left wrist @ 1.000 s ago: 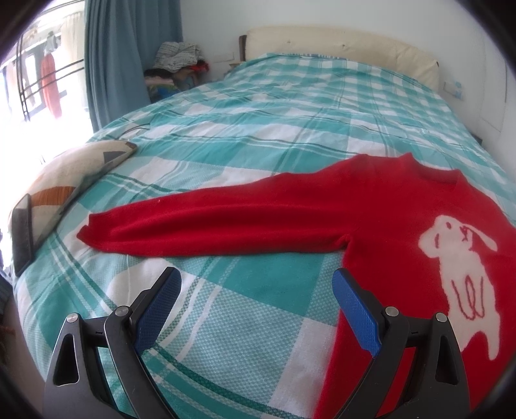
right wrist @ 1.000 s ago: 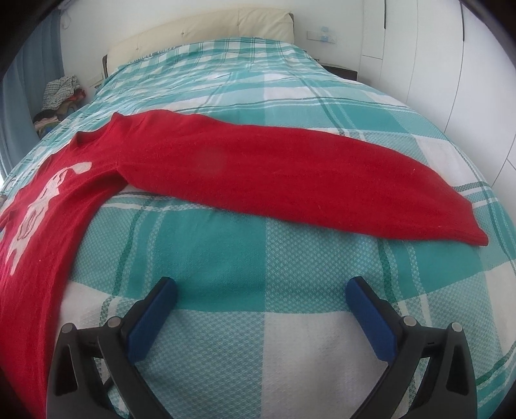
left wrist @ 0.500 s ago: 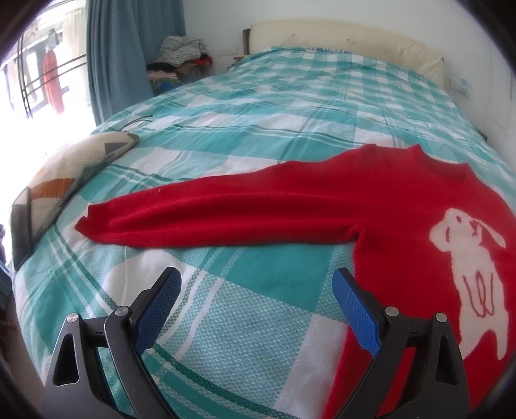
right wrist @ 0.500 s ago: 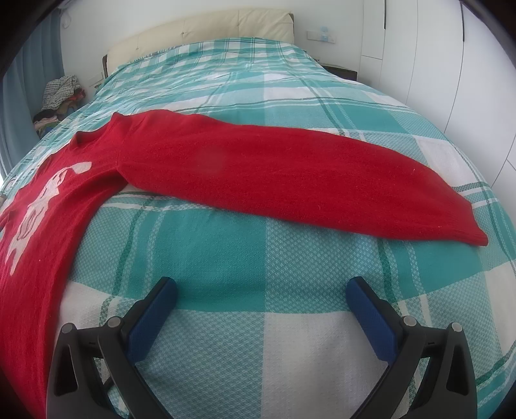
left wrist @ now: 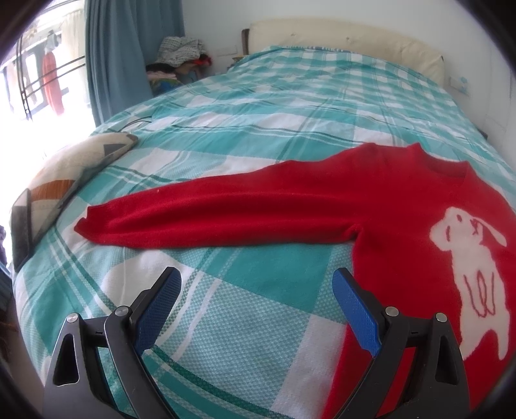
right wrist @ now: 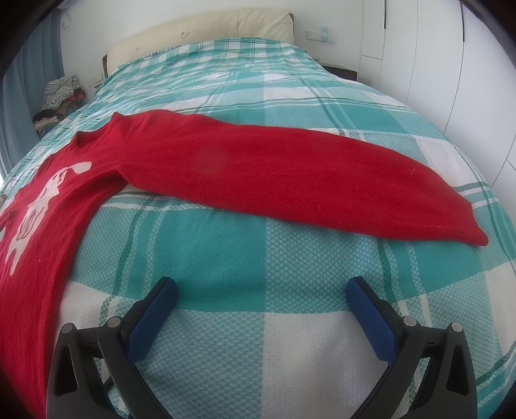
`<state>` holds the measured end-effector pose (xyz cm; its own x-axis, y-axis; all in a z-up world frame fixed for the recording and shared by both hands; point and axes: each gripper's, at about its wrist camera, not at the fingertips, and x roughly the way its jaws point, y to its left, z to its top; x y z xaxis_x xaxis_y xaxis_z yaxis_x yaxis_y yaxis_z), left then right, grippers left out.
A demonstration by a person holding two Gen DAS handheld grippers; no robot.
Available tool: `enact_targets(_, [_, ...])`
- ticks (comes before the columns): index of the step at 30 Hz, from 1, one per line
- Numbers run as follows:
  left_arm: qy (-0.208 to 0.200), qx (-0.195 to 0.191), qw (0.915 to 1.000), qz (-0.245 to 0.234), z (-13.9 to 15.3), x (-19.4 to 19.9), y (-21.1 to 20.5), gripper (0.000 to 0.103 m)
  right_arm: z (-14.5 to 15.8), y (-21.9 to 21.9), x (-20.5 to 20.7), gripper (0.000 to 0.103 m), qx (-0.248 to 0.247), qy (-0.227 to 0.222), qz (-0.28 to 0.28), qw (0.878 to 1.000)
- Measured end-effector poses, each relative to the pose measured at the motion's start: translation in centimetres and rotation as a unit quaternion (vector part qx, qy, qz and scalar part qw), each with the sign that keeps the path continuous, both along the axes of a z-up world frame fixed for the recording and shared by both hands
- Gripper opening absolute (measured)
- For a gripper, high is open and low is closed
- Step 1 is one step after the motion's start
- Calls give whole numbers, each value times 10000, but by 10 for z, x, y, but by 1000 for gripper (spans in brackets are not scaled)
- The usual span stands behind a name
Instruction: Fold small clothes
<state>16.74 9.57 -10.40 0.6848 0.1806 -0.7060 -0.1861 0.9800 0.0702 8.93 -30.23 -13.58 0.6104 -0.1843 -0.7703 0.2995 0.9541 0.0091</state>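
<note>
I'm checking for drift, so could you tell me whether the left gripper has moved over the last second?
Yes. The left gripper has shifted leftward: the red sweater and the headboard both sit further right in its view.

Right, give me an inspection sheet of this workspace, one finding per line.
Surface: bed under a teal and white checked cover, fairly smooth.
Job's things: red sweater lying flat, front up, white animal design showing, both sleeves spread straight out to the sides, not yet folded.
Clutter: patterned cushion at the bed's edge with a dark flat slab leaning by it.
Grippers: left gripper open, empty, above the cover; right gripper the same.
Cables: thin dark cord near the cushion.
Surroundings: blue curtain, heap of clothes, cream headboard, white wardrobe doors.
</note>
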Motion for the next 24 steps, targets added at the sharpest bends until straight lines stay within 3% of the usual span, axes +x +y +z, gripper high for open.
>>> enact_targets(24, [1,-265,9996,-68,5,-2,1,96,0,0,0,103,0,-1,3,10000])
